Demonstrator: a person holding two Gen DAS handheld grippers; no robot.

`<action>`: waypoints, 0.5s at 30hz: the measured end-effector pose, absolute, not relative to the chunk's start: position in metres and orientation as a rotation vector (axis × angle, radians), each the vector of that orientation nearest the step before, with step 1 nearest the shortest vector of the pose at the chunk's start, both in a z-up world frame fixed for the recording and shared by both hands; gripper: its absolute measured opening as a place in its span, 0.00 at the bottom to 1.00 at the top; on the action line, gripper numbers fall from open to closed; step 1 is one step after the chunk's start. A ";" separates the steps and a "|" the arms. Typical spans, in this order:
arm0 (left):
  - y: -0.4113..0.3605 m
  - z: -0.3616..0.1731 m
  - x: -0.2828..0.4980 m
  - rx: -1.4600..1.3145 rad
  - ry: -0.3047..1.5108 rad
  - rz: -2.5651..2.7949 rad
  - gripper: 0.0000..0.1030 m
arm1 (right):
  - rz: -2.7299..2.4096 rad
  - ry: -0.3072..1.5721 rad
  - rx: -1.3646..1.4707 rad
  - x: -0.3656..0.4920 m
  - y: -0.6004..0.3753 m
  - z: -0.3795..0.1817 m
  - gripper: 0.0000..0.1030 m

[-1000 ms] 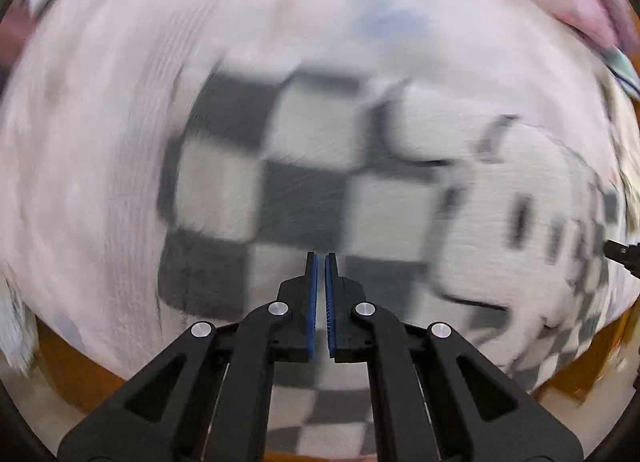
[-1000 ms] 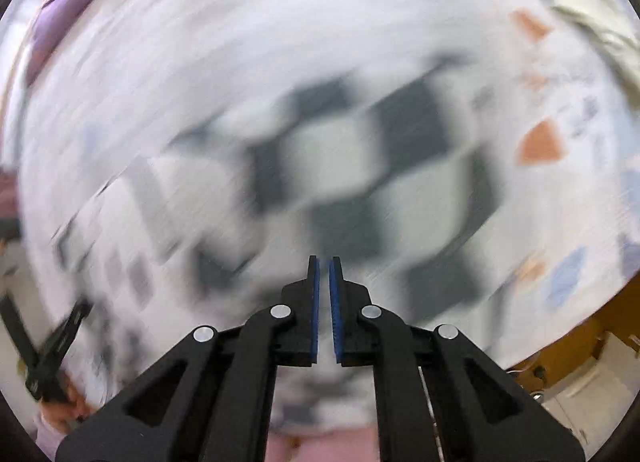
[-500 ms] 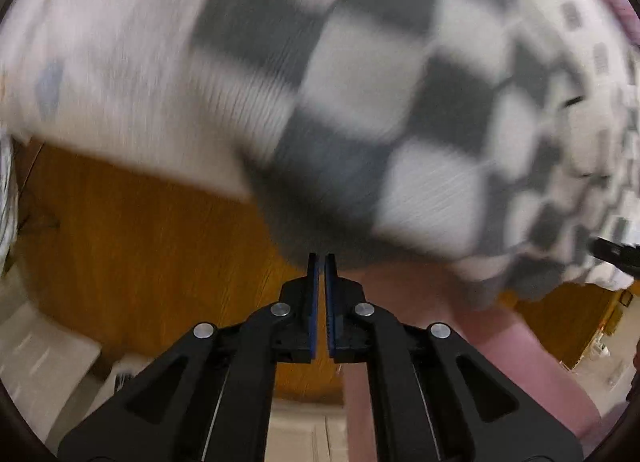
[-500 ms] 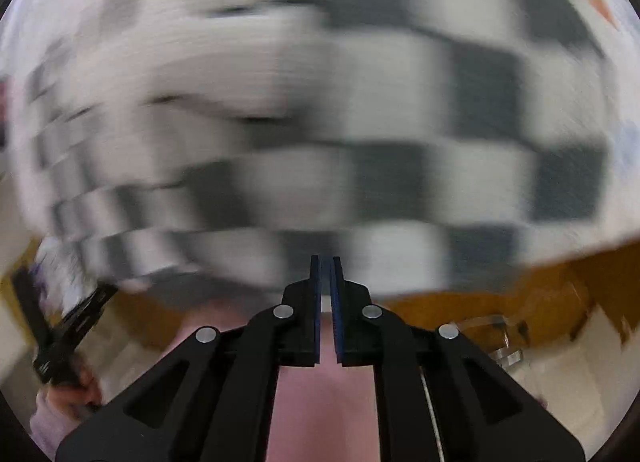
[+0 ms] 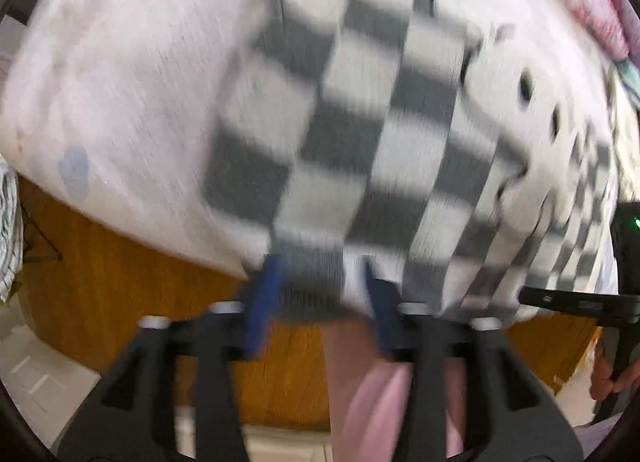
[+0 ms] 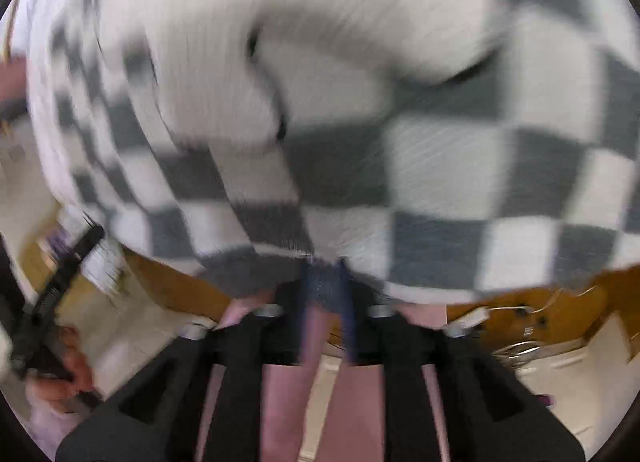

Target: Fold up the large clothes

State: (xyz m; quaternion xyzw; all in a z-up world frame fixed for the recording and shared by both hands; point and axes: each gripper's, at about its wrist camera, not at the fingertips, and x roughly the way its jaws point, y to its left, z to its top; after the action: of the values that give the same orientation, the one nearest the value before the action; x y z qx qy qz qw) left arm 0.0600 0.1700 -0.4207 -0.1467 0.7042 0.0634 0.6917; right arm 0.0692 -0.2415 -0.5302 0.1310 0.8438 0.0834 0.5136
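A grey-and-white checkered knit garment (image 5: 380, 134) lies on a white bed sheet (image 5: 132, 94), its hem at the near edge. It fills the right wrist view (image 6: 400, 134). My left gripper (image 5: 320, 286) is open, its blue-padded jaws wide apart on either side of the garment's hem corner. My right gripper (image 6: 326, 290) is open by a narrower gap at the hem edge, with cloth between the jaws. Both views are motion-blurred.
An orange wooden bed side (image 5: 120, 270) drops below the sheet. Pink trouser legs (image 6: 352, 402) stand below the grippers. Pink bedding (image 5: 600, 10) lies at the far right. The right gripper (image 5: 580, 302) shows in the left view.
Both grippers were shut and have opened. Both have moved in to the garment's hem at the near bed edge.
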 end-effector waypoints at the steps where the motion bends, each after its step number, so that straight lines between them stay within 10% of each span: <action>1: 0.177 -0.410 0.071 -0.328 1.521 0.140 0.66 | 0.158 1.975 0.371 0.083 -0.263 -0.514 0.71; 15: 0.199 -0.448 0.239 -0.315 1.377 0.245 0.78 | -0.270 1.600 0.407 0.254 -0.420 -0.474 0.85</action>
State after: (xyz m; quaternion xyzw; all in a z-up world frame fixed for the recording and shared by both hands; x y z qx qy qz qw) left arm 0.2390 0.1986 -0.4482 -0.1445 0.6308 0.1123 0.7540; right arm 0.2541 -0.4196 -0.4741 0.1804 0.7101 -0.1200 0.6699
